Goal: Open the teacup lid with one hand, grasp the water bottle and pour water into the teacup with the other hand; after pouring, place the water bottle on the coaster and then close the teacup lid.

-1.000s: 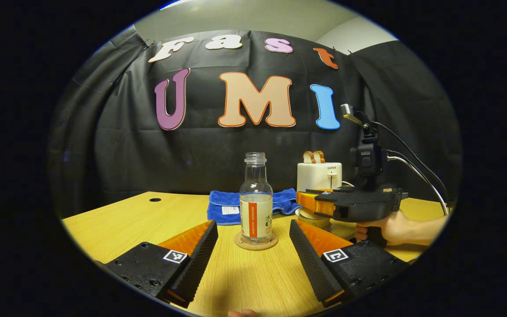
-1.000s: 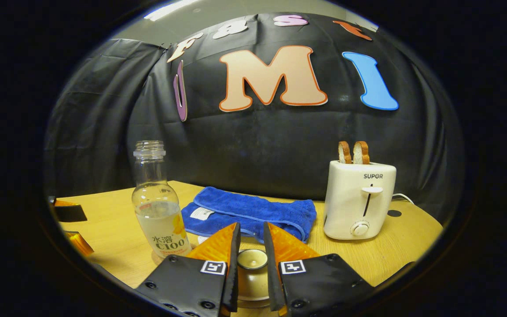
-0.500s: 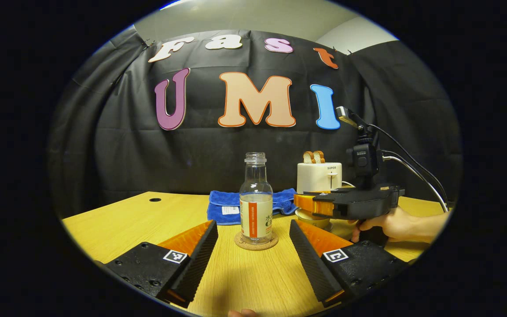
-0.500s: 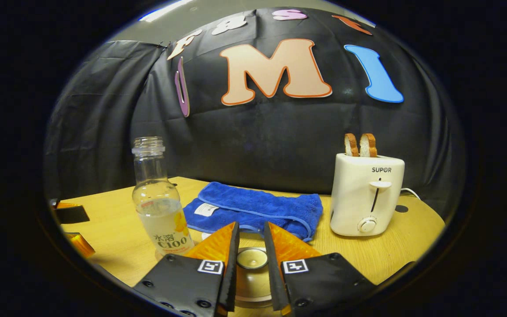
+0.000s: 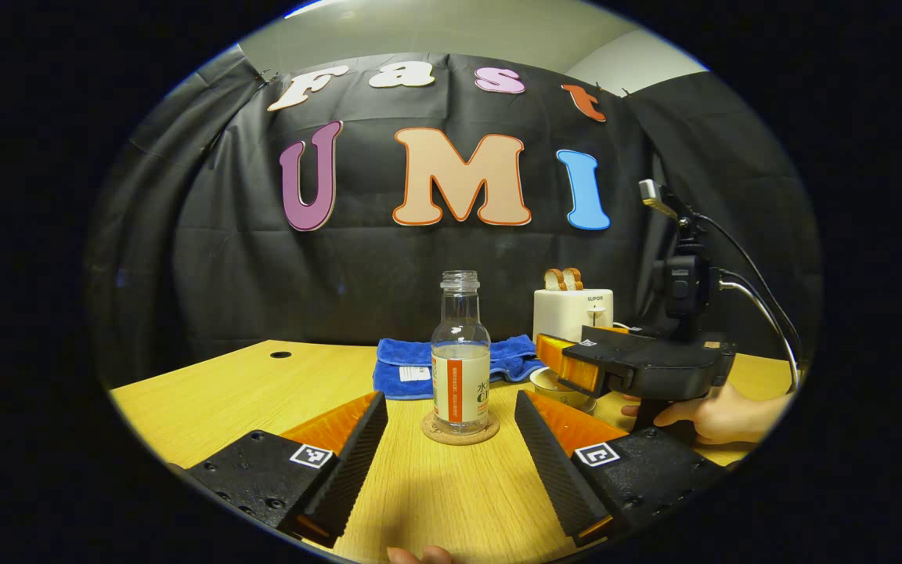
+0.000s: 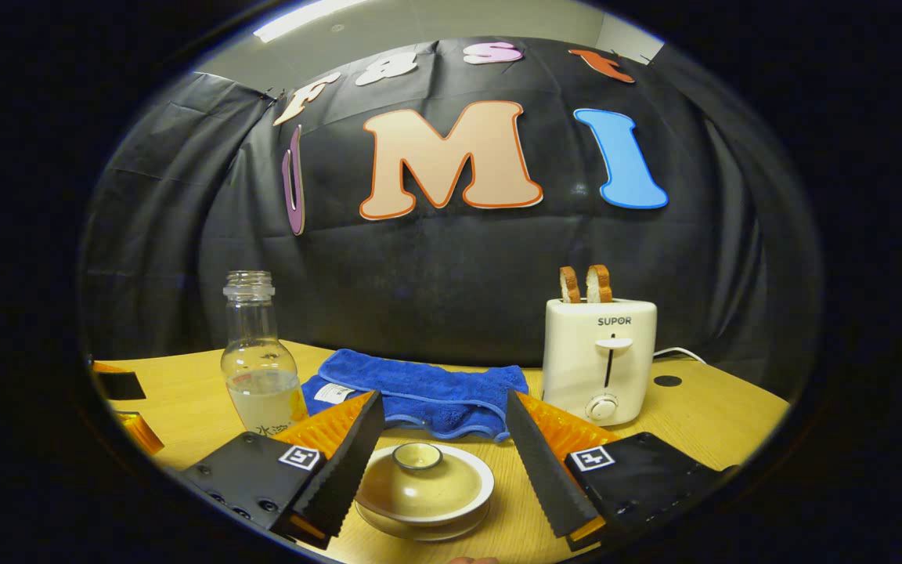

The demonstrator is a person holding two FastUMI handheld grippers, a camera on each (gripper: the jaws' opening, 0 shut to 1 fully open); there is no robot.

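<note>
1. Since half a second ago, my right gripper has let go of the lid knob: its fingers were pinched close on the knob and are now spread wide, apart from the lid on both sides.
2. That lid sits back on the teacup, level as far as I can tell, just beside the blue towel on the table.
3. My left gripper is released too, fingers wide, with the water bottle upright on its coaster between and beyond them, untouched.
4. Water fills part of the bottle, and it has no cap.
5. I judge the task all but finished: bottle parked, cup covered.
6. To end well, I would draw the right gripper straight back and slightly up, keeping both fingers off the lid's rim so it is not nudged askew.
7. Its path should stay away from the toaster, and the left gripper should back off without brushing the bottle, which could tip.
</note>
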